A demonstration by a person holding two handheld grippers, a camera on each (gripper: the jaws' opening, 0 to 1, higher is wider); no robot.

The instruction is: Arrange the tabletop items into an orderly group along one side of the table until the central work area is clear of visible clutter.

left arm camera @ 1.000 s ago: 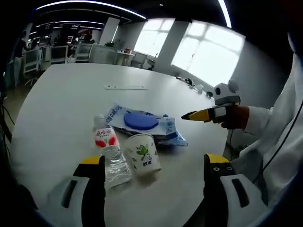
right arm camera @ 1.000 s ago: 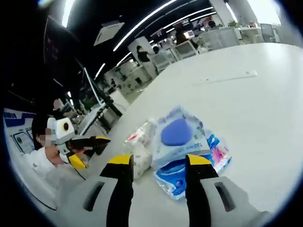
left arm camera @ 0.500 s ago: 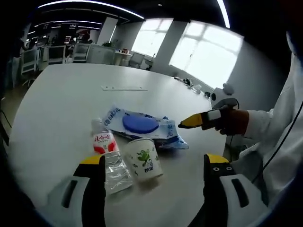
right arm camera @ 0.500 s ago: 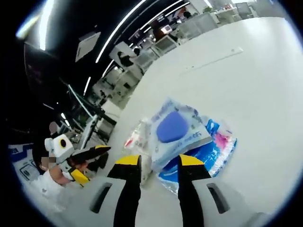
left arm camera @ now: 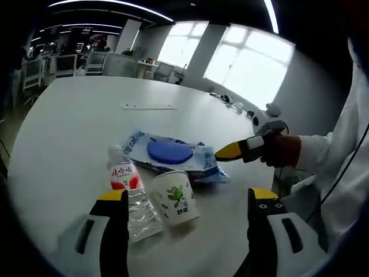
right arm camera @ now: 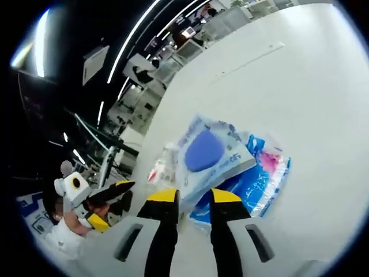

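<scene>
Left gripper view: my left gripper (left arm camera: 187,199) stands wide open over the white surface (left arm camera: 69,115), its two yellow-tipped jaws holding nothing. Between and just ahead of them lie a clear water bottle (left arm camera: 131,190) on its side, with a red-and-white label whose writing I cannot read, and an upright white paper cup (left arm camera: 176,198) printed with a green cartoon figure; bottle and cup stand side by side, touching or nearly so. Behind them lies a flat wipes pack (left arm camera: 173,156) with a blue oval lid, resting on a blue plastic packet (left arm camera: 216,173). The right gripper (left arm camera: 229,152) enters from the right, carried by a gloved hand (left arm camera: 277,151), its yellow tip at the near edge of the wipes pack; from here I cannot tell whether it touches.

Right gripper view: the jaws of the right gripper (right arm camera: 189,197) stand narrowly apart, with the corner of the wipes pack (right arm camera: 210,156) lying in the gap; whether they press it I cannot tell. This view shows the blue packet (right arm camera: 262,179) underneath more fully, with a pink patch, and the bottle (right arm camera: 160,168) beside the pack. At lower left the left gripper (right arm camera: 109,193) hangs off the surface (right arm camera: 300,86) edge. Print on the packs is illegible.
</scene>
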